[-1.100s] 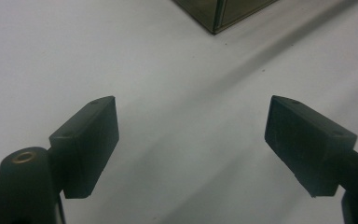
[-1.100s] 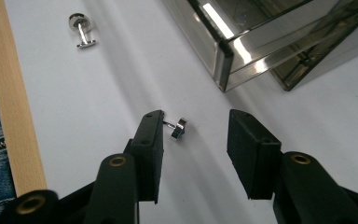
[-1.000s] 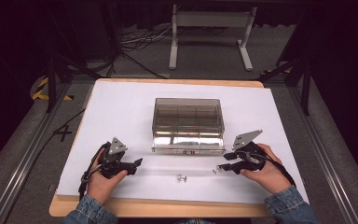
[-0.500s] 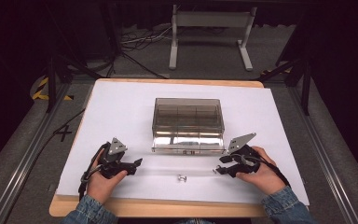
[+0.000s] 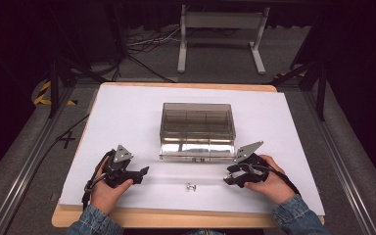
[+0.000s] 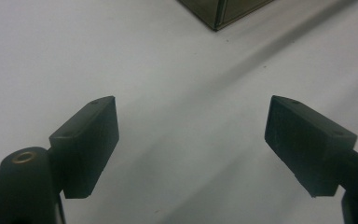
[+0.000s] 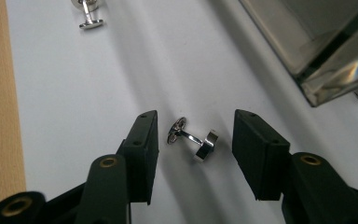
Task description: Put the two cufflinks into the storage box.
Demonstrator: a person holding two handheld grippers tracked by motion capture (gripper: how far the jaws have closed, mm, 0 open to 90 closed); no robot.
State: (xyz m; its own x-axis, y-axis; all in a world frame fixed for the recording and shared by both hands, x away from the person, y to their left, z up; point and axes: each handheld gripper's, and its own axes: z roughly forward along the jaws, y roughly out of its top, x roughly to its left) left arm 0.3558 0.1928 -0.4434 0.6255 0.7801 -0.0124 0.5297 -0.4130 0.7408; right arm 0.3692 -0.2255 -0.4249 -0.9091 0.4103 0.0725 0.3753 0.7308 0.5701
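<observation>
A smoky clear box (image 5: pixel 197 125) with inner compartments stands mid-table, its lid folded down in front. My right gripper (image 5: pixel 228 177) rests on the white sheet at its front right corner. In the right gripper view its jaws (image 7: pixel 196 116) are open and have just been opening. A silver cufflink (image 7: pixel 192 136) lies on the sheet between them, touching neither pad. A second cufflink (image 5: pixel 191 186) (image 7: pixel 89 14) lies nearer the table's front edge. My left gripper (image 5: pixel 144 171) (image 6: pixel 191 140) sits front left, open, with nothing between its jaws.
The white sheet (image 5: pixel 127 112) covers a wooden board whose front edge (image 7: pixel 0 93) runs close behind the cufflinks. A corner of the box (image 6: pixel 223 9) lies ahead of the left jaws. A metal stand (image 5: pixel 220 34) and cables lie on the floor beyond.
My right hand has shifted slightly left toward the table's middle. The left hand has kept still.
</observation>
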